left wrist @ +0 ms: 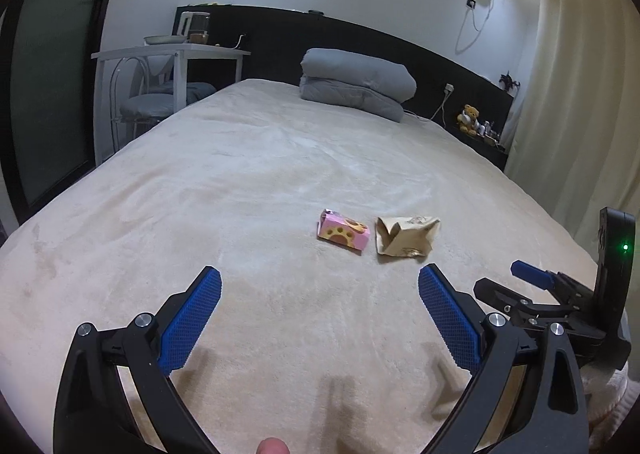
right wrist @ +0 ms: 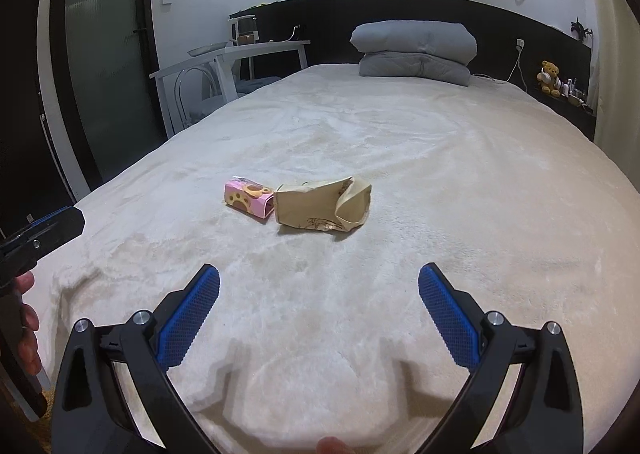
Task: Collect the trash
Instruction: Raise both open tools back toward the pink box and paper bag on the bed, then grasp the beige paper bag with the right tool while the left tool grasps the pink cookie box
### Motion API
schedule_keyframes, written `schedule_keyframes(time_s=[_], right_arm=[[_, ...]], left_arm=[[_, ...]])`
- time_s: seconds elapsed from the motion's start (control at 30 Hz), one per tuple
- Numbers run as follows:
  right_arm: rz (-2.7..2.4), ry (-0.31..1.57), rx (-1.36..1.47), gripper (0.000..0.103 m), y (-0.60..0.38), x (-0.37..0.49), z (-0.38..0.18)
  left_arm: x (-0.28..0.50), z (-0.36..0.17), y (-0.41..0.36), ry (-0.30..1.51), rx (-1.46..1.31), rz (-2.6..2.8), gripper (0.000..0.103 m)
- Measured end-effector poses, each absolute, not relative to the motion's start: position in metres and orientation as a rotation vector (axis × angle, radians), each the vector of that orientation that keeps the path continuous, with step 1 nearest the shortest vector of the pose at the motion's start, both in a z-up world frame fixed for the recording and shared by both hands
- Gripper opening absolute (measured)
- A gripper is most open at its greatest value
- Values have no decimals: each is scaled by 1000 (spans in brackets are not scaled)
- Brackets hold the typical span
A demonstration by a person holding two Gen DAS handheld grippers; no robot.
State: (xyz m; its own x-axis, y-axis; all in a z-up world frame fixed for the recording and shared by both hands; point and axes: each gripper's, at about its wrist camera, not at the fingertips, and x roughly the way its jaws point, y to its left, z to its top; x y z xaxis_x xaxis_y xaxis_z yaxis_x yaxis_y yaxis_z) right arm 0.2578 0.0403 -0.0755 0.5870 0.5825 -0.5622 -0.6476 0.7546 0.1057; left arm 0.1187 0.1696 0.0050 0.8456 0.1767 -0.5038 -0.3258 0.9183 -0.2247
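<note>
Trash is seen mid-bed on the cream blanket (left wrist: 240,173): a pink paw-print box (left wrist: 343,236) just beside a crumpled brown paper bag (left wrist: 405,236). The left gripper (left wrist: 320,290) and right gripper (right wrist: 319,286) are held spread wide and empty, short of both items.

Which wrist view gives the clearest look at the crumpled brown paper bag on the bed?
The right wrist view: the brown paper bag appears larger and nearer the centre, with its open mouth and printing visible. In the left wrist view the bag is smaller, off to the right beside the pink box.
</note>
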Motion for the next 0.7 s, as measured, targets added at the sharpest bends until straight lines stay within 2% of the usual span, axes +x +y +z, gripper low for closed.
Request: schedule_keyframes(time_s=[0.53, 0.7], right_arm=[[678, 713, -128, 98, 117, 324, -105], [654, 733, -131, 90, 131, 340, -113]], left_arm=[[133, -3, 193, 516, -378, 257, 97], [132, -5, 193, 520, -388, 247, 97]])
